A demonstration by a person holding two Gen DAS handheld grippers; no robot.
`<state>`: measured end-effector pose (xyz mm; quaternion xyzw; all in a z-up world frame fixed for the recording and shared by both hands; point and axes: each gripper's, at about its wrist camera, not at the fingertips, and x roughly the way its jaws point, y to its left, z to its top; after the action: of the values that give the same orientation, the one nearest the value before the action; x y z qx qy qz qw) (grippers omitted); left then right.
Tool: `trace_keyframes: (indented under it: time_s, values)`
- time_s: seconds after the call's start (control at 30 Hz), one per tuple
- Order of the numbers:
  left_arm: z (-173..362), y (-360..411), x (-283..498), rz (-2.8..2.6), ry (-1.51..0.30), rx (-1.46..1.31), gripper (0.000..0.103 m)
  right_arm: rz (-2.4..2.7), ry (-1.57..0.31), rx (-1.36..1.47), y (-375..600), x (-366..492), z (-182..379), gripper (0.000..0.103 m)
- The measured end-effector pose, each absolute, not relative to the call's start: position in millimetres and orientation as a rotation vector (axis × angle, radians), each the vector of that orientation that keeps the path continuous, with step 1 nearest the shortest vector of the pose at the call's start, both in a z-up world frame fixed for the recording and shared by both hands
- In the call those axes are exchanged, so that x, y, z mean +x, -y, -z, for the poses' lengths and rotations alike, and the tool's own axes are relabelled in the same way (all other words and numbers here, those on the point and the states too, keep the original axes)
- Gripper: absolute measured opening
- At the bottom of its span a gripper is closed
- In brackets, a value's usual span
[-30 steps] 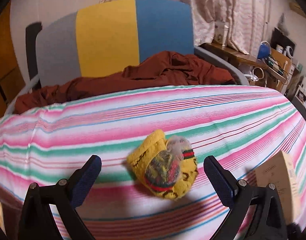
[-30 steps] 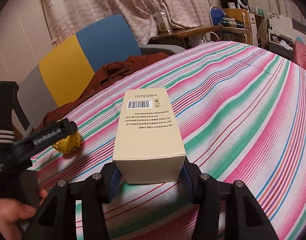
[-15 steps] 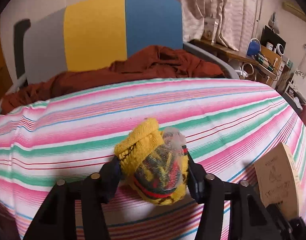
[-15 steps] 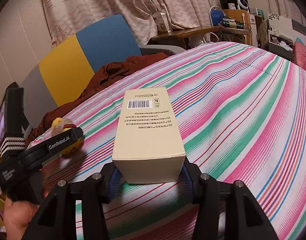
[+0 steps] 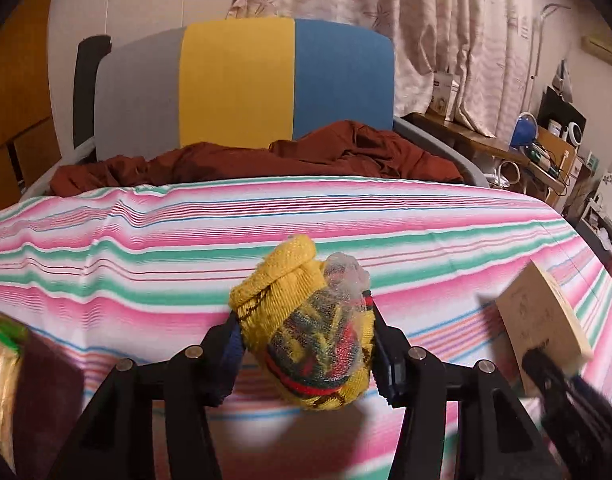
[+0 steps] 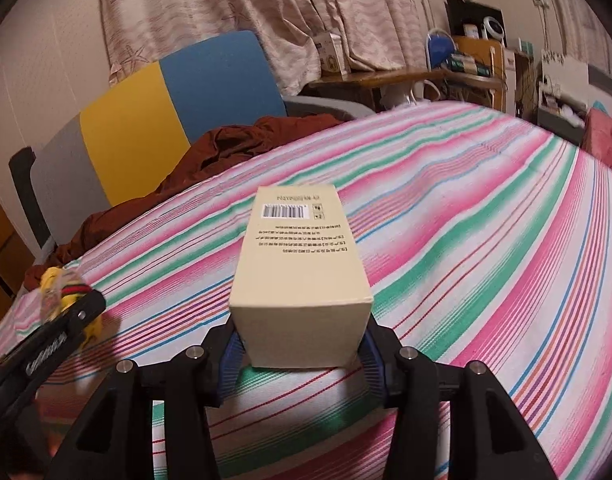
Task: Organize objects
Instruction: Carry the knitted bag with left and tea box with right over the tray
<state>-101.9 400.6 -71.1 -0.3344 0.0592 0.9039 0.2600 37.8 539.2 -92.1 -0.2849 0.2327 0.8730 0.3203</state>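
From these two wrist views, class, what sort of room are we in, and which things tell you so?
Most likely a lived-in bedroom or small home room. A striped cloth covers a wide bed-like surface, a rust-brown garment lies crumpled before a colour-block chair, and floor-length curtains hang beside a cluttered wooden desk.

Left tool (image 5: 306, 344) and right tool (image 6: 302, 344) both have their fingers clamped inward, each gripping something.

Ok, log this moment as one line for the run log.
left gripper: shut on yellow knitted sock bundle | right gripper: shut on beige cardboard box | both above striped bedspread
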Motion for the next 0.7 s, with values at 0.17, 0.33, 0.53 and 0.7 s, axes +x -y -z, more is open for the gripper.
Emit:
trace_keyframes:
  time_s: [0.17,0.33,0.53,0.7]
  values:
    - [67,-385,-80,-2.437,-0.186,-0.862,0.055,-2.341,-0.465,-0.718,-517,34,79,0.051]
    - [63,-357,-54,-2.444,-0.174,-0.816,0.055,-2.363,-0.432,-0.724,-498,37,75,0.051]
    - [61,-332,-22,-2.430,-0.192,-0.755,0.055,-2.398,-0.397,-0.743,-470,45,74,0.051]
    - [64,-298,-15,-2.434,-0.085,-0.827,0.055,-2.443,-0.392,-0.761,-442,51,77,0.051]
